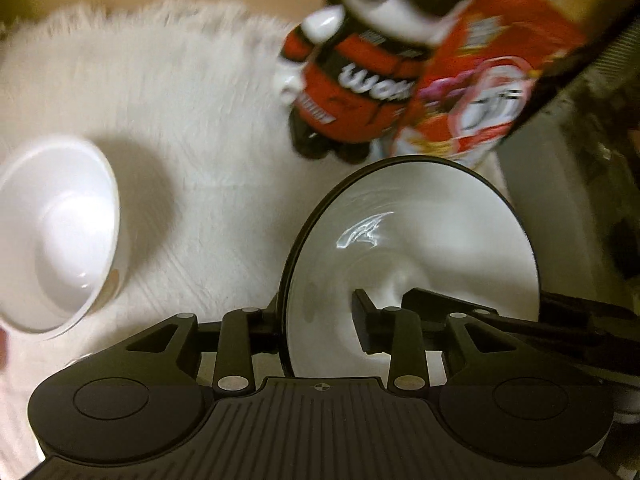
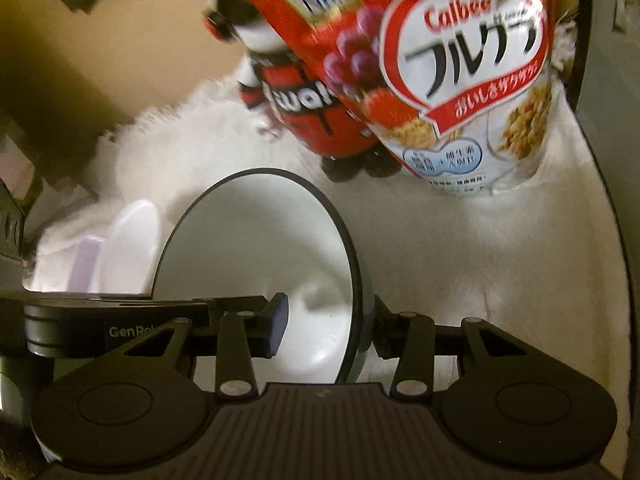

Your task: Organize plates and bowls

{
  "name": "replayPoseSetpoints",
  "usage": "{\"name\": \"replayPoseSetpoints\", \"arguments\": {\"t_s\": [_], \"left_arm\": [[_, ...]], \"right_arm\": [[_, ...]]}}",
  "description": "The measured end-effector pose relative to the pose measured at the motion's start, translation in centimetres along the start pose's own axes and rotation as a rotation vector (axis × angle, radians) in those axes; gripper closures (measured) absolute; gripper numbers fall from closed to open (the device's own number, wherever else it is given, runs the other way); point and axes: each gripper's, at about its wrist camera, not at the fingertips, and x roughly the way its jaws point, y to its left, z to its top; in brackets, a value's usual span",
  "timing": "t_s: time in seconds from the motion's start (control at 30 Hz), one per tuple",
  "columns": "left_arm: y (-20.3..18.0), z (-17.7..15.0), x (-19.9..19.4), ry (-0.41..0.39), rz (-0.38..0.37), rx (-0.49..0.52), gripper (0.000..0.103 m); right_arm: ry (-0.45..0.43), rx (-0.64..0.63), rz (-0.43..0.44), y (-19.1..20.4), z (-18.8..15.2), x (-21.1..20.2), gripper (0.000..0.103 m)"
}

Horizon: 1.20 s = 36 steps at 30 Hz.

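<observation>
A white bowl with a dark rim (image 1: 420,216) (image 2: 248,240) stands tilted on edge between both grippers, over a white fluffy rug (image 1: 180,100). My left gripper (image 1: 318,320) is shut on its near wall, one finger inside the bowl and the other behind the rim. My right gripper (image 2: 328,326) is shut on the same bowl, with its left finger inside and its right finger outside. Each gripper shows in the other's view: the right one (image 1: 500,320) and the left one (image 2: 120,320). A plain white bowl (image 1: 60,236) (image 2: 128,248) lies tilted to the left.
A red cereal bag (image 2: 460,80) (image 1: 480,80) and a red-and-black bottle (image 1: 352,80) (image 2: 304,108) stand just beyond the bowl. A lilac object (image 2: 84,264) lies beside the white bowl. A dark edge (image 2: 600,160) bounds the rug on the right.
</observation>
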Motion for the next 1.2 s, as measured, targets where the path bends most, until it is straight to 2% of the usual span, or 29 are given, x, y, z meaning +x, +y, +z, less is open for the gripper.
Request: {"name": "replayPoseSetpoints", "arguments": {"t_s": [0.13, 0.3, 0.43, 0.63, 0.7, 0.8, 0.97, 1.2], "left_arm": [[-2.2, -1.8, -2.6, -0.013, -0.029, 0.051, 0.066], [-3.7, -4.9, -3.7, 0.004, -0.065, 0.094, 0.065], [-3.4, -7.6, -2.4, 0.061, -0.097, 0.094, 0.066], [-3.6, -11.3, -0.6, 0.117, -0.049, 0.148, 0.066], [-3.2, -12.1, -0.4, 0.116, -0.059, 0.147, 0.066], [-2.7, -12.7, -0.5, 0.081, -0.101, 0.129, 0.066], [-2.9, -12.7, -0.6, 0.06, -0.067, 0.143, 0.072], [-3.0, -12.6, -1.8, 0.028, -0.04, 0.151, 0.072]], "right_arm": [[-0.021, -0.003, 0.007, 0.1, -1.2, -3.3, 0.059], [0.003, 0.025, 0.013, -0.6, -3.9, -6.2, 0.059], [0.052, 0.065, 0.014, -1.5, -6.7, -6.7, 0.059], [0.128, 0.121, 0.012, -2.6, -10.7, -5.1, 0.059], [0.136, 0.134, 0.011, -2.7, -11.7, -4.7, 0.059], [0.134, 0.132, -0.013, -2.7, -13.0, -4.1, 0.059], [0.097, 0.087, -0.029, -2.5, -13.5, -3.8, 0.059], [0.069, 0.103, -0.03, -3.0, -12.8, -4.0, 0.059]]}}
